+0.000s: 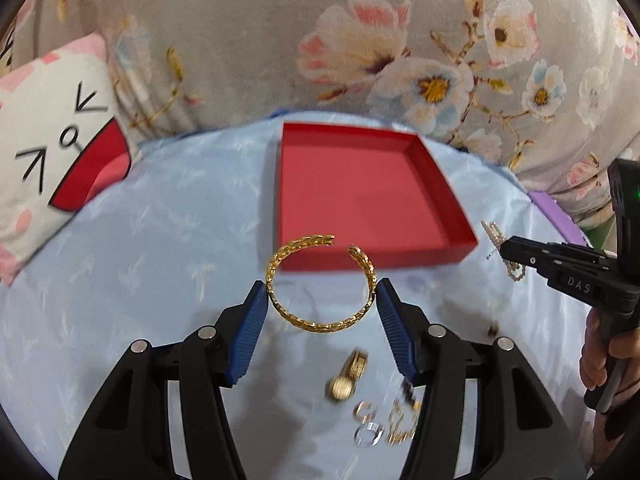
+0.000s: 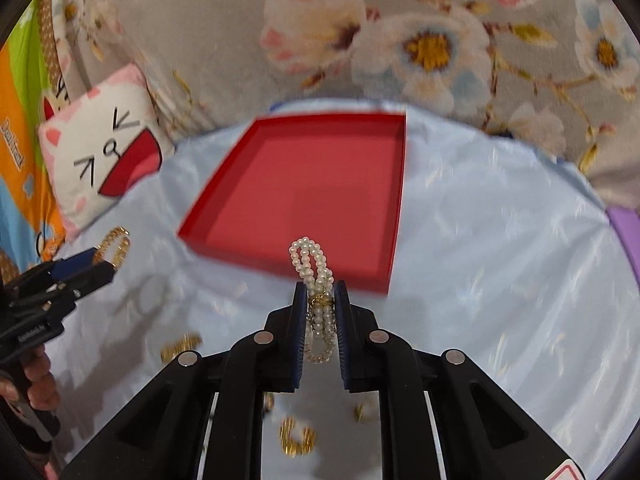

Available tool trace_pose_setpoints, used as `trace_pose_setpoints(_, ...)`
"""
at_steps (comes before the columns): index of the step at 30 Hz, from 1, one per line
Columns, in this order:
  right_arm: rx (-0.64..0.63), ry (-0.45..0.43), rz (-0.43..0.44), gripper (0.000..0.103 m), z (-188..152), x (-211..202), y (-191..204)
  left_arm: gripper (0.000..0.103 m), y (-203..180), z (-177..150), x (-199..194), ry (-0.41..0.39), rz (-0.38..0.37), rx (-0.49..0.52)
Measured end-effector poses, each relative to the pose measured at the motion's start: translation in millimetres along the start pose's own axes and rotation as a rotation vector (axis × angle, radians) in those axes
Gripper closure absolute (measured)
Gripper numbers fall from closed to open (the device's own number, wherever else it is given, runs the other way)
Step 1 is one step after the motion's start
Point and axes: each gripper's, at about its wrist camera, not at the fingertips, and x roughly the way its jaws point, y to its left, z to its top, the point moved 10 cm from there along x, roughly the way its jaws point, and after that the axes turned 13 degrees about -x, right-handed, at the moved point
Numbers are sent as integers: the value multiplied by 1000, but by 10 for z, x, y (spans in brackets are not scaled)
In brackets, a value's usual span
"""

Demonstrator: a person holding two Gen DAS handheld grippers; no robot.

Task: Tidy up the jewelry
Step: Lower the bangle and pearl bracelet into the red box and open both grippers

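Left gripper points down at a slant, jaws about half apart, blue pads pressing on what it carries. Right gripper tilts down too, jaws nearly together, clamped. A hand wraps the right handle.

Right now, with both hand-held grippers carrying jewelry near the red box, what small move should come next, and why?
Probably carry both pieces forward over the shallow red cardboard box and release. The left hand-held gripper clamps an open gold chain-link bangle just short of the box's near wall, the right hand-held gripper pinches a white pearl bracelet, and the box looks empty.
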Motion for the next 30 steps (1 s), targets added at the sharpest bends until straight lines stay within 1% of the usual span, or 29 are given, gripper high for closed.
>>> trace_pose_setpoints(3,-2,-16,0,91,435,115,-137,48,-238,395,213,-15,-26,28)
trace_pose_setpoints(4,6,-16,4,91,589,207,-200,48,-307,527,306,-22,-22,35)
trace_pose_setpoints(6,12,-13,-15,91,796,389,-319,48,-439,766,508,-25,-30,40)
trace_pose_setpoints(9,24,4,-42,90,1017,737,-489,48,-533,1021,837,-13,-40,21)
trace_pose_setpoints(11,38,33,-14,90,1087,997,-534,48,-571,1143,1119,1,-33,25)
trace_pose_setpoints(13,35,66,-17,90,1119,1227,-559,49,-557,1226,1365,1,8,21)
trace_pose_setpoints(15,20,84,-42,90,1151,1418,-581,49,-521,1254,1624,35,24,3)
trace_pose_setpoints(17,15,104,-49,90,1162,1576,-599,48,-476,1250,1816,60,36,-9)
trace_pose_setpoints(20,9,124,-66,90,1141,1750,-638,49,-376,1247,2042,75,84,-12)
trace_pose_setpoints(24,13,173,-92,90,1056,1978,-713,48,-318,1203,2226,95,124,1)
trace_pose_setpoints(26,-12,187,-134,90,1044,2024,-739,48,-289,1169,2295,111,129,-1)
trace_pose_setpoints(27,-13,191,-130,86,1045,2034,-733,48,-267,1147,2342,125,132,-6)
trace_pose_setpoints(29,-8,188,-120,85,1058,2034,-728,48,-219,1104,2417,150,149,-18)
trace_pose_setpoints(30,-7,185,-115,81,1063,2033,-724,46,-204,1099,2431,159,151,-28)
